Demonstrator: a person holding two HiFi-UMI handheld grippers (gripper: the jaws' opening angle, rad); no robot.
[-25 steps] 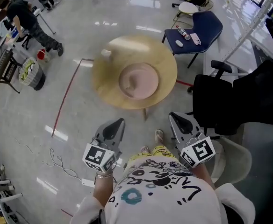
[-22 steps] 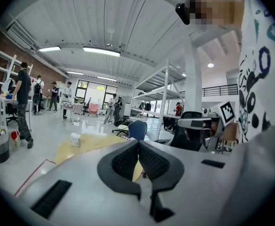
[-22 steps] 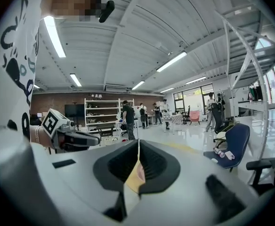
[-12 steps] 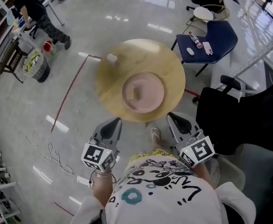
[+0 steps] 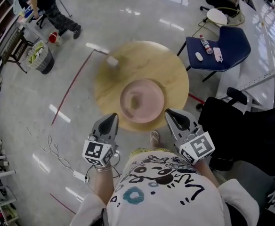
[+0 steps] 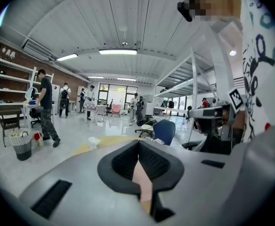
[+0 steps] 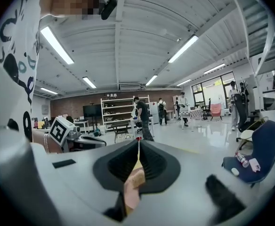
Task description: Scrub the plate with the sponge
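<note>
A pink plate [image 5: 142,101] lies on the near half of a round wooden table [image 5: 165,65]. On the plate's middle is a small tan patch, probably the sponge [image 5: 134,100]. My left gripper [image 5: 113,117] hangs just off the table's near edge, left of the plate, its jaws shut and empty. My right gripper [image 5: 170,113] is at the near right of the plate, also shut on nothing. In the left gripper view the fingertips [image 6: 138,144] meet, and pink shows below them. The right gripper view shows its fingertips [image 7: 138,147] pressed together above the plate [image 7: 129,197].
A small white object [image 5: 112,61] sits on the table's far left. A blue chair [image 5: 217,48] with small items stands at the far right, and a black office chair [image 5: 250,126] at my right. A person [image 5: 48,6] and a waste basket [image 5: 39,55] are far left. A cable [image 5: 52,149] lies on the floor.
The table and plate have come nearer to both grippers, and the plate now lies between their tips. Both grippers stay shut and empty.
</note>
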